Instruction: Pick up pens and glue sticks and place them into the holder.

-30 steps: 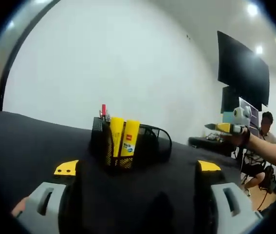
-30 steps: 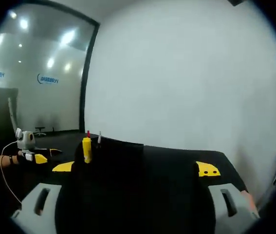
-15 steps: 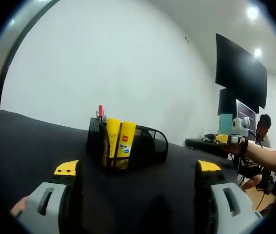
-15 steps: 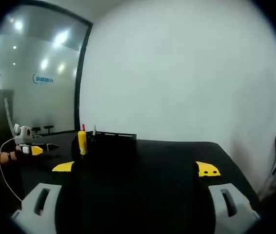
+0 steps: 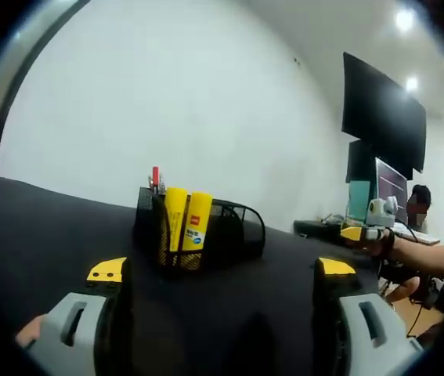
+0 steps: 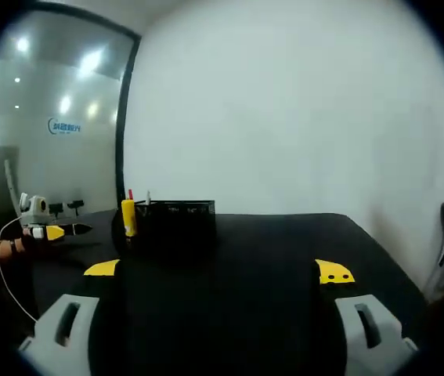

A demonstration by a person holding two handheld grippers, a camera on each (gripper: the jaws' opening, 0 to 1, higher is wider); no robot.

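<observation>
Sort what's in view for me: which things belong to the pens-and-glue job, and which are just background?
Job:
- holder, black mesh, on the table
- two yellow glue sticks standing in it
- red-tipped pen behind them
- left gripper, open, holding nothing
- right gripper, open, holding nothing

Background:
- wall screen
- monitor
- seated person
- glass wall

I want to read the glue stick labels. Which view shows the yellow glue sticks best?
The left gripper view: two glue sticks stand side by side in the mesh holder, labels facing the camera. The right gripper view shows one small yellow stick at the holder's left end.
</observation>
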